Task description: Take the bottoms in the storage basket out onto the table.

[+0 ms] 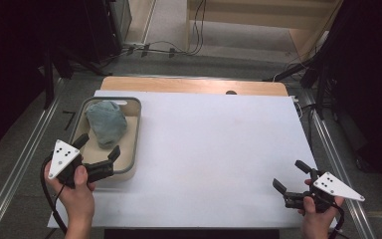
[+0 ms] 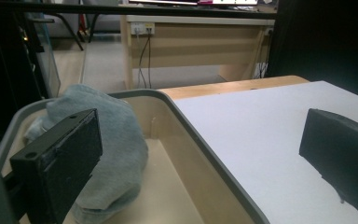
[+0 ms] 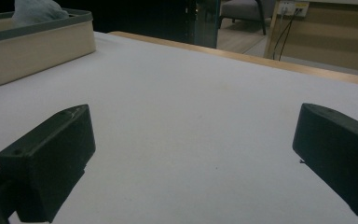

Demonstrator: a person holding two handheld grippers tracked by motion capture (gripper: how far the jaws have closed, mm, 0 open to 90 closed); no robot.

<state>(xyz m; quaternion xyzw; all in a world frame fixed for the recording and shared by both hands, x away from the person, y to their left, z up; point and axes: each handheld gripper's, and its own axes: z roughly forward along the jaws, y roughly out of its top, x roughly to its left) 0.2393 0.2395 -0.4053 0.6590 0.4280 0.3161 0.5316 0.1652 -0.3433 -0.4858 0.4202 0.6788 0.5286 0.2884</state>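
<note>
Lying beyond spread left fingers (image 2: 60,163): cloth (image 2: 107,149).

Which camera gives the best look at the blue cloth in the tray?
The high view: the whole cloth lies bunched in the tray. The left gripper view shows it partly behind a jaw; the right gripper view shows its top.

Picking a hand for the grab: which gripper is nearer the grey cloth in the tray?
Left. The left gripper hangs open over the tray's near end, just short of the grey cloth. The right gripper sits open across the table.
</note>
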